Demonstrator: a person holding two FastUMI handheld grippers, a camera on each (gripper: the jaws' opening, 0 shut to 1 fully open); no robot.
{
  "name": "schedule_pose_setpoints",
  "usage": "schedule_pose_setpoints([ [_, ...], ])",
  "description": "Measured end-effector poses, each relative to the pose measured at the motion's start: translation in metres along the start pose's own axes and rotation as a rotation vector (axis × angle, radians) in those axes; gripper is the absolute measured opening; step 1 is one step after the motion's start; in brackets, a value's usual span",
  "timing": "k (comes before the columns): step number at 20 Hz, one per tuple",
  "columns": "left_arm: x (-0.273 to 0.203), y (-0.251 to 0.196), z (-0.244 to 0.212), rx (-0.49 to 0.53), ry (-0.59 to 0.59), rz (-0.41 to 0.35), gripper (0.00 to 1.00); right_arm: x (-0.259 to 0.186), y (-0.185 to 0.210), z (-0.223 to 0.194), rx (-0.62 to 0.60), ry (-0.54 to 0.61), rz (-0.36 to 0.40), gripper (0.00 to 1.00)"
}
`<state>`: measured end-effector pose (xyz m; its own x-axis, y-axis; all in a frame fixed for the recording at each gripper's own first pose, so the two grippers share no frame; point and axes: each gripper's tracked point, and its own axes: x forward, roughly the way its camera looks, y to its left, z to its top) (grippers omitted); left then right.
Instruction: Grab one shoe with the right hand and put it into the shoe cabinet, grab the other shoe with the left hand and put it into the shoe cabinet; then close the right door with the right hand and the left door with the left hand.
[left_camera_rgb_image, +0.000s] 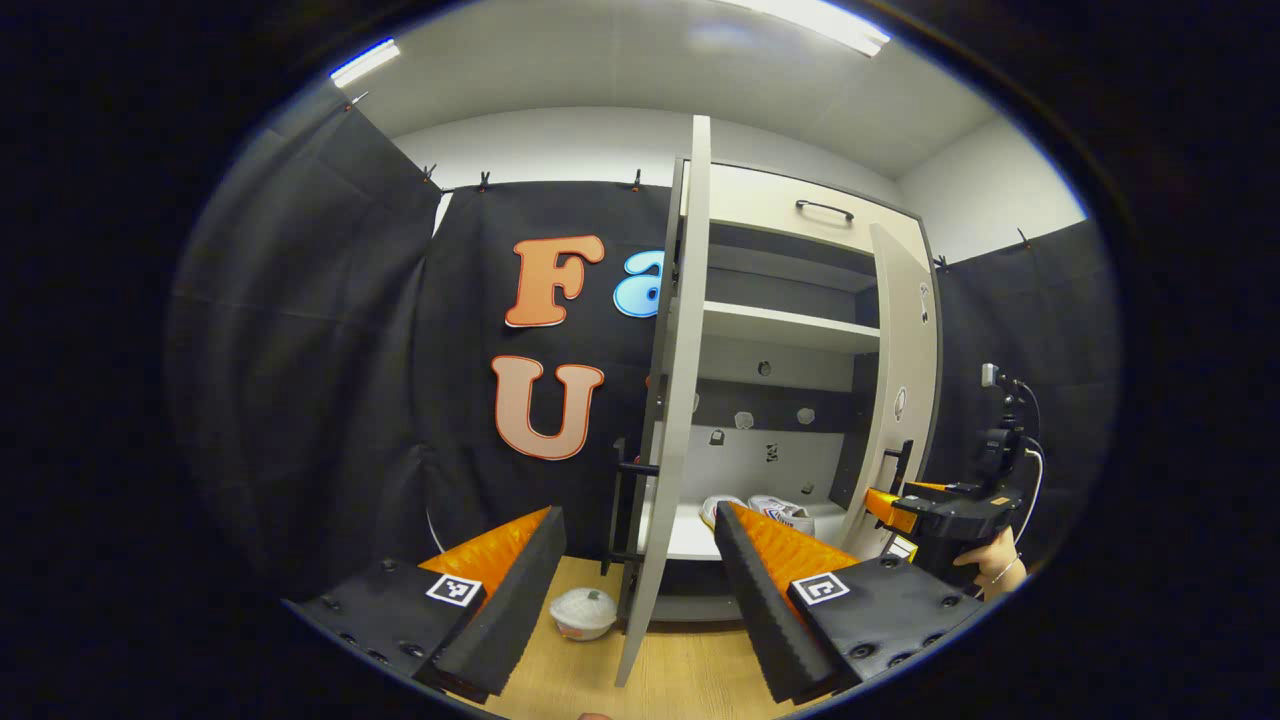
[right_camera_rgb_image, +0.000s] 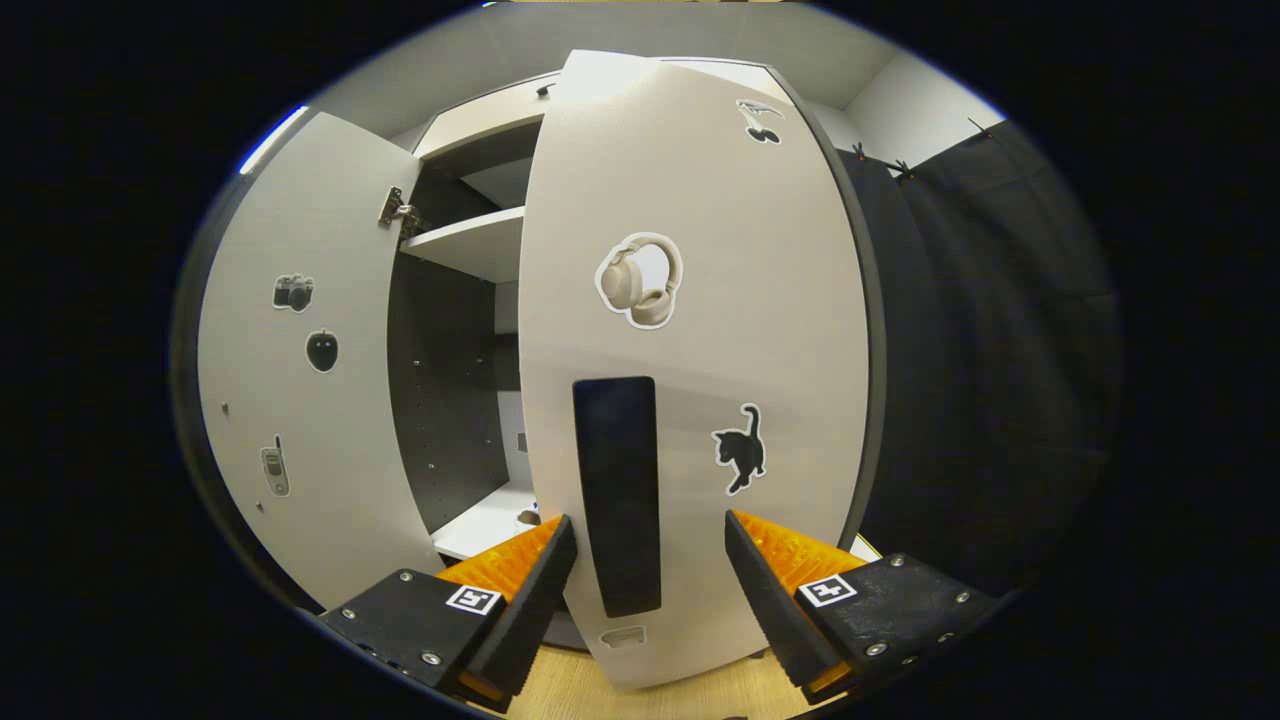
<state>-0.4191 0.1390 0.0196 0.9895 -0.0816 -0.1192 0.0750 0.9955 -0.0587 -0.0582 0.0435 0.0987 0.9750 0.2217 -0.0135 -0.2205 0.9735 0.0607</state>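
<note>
In the left gripper view, the left tool (left_camera_rgb_image: 640, 570) has its two fingers spread wide with nothing between them, and the edge of the pale grey left cabinet door (left_camera_rgb_image: 680, 400) stands upright in the gap, swung out toward the camera. Behind it the tall pale shoe cabinet with dark inner walls (left_camera_rgb_image: 790, 330) is open. On its white bottom shelf (left_camera_rgb_image: 680, 535), at about 1 o'clock from the tool, lie the two white shoes with coloured side stripes (left_camera_rgb_image: 775, 512), close together. At 3 o'clock, the right tool (left_camera_rgb_image: 885, 508), held by a hand (left_camera_rgb_image: 990, 565), is up against the outer face of the right door (left_camera_rgb_image: 905, 390). A small white lidded bowl (left_camera_rgb_image: 584, 612) sits on the light wooden floor (left_camera_rgb_image: 690, 670) at 6 o'clock, just left of the left door's foot.

In the right gripper view, the right tool's fingers are also parted and hold nothing. The right door's long black vertical handle (right_camera_rgb_image: 617, 495) stands between them; whether they touch the door cannot be told. Stickers of headphones (right_camera_rgb_image: 640, 280) and a black cat (right_camera_rgb_image: 742, 450) mark the door.
</note>
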Motion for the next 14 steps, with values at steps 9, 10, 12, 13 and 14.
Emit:
schedule_pose_setpoints([
  [9,0.039,0.03,-0.029,-0.013,0.041,0.006,0.97,0.042,0.009,0.002,-0.031,-0.01,-0.079,0.92],
  [10,0.045,0.031,-0.035,-0.009,0.052,0.006,0.97,0.044,0.009,0.003,-0.034,-0.009,-0.082,0.92],
  [12,0.054,0.03,-0.038,-0.005,0.056,-0.001,0.94,0.045,0.009,0.002,-0.038,-0.009,-0.087,0.92],
  [13,0.057,0.031,-0.042,-0.004,0.068,-0.002,0.94,0.044,0.008,0.001,-0.039,-0.004,-0.093,0.92],
  [14,0.061,0.033,-0.046,-0.002,0.076,-0.002,0.97,0.043,0.011,0.0,-0.032,0.001,-0.089,0.92],
])
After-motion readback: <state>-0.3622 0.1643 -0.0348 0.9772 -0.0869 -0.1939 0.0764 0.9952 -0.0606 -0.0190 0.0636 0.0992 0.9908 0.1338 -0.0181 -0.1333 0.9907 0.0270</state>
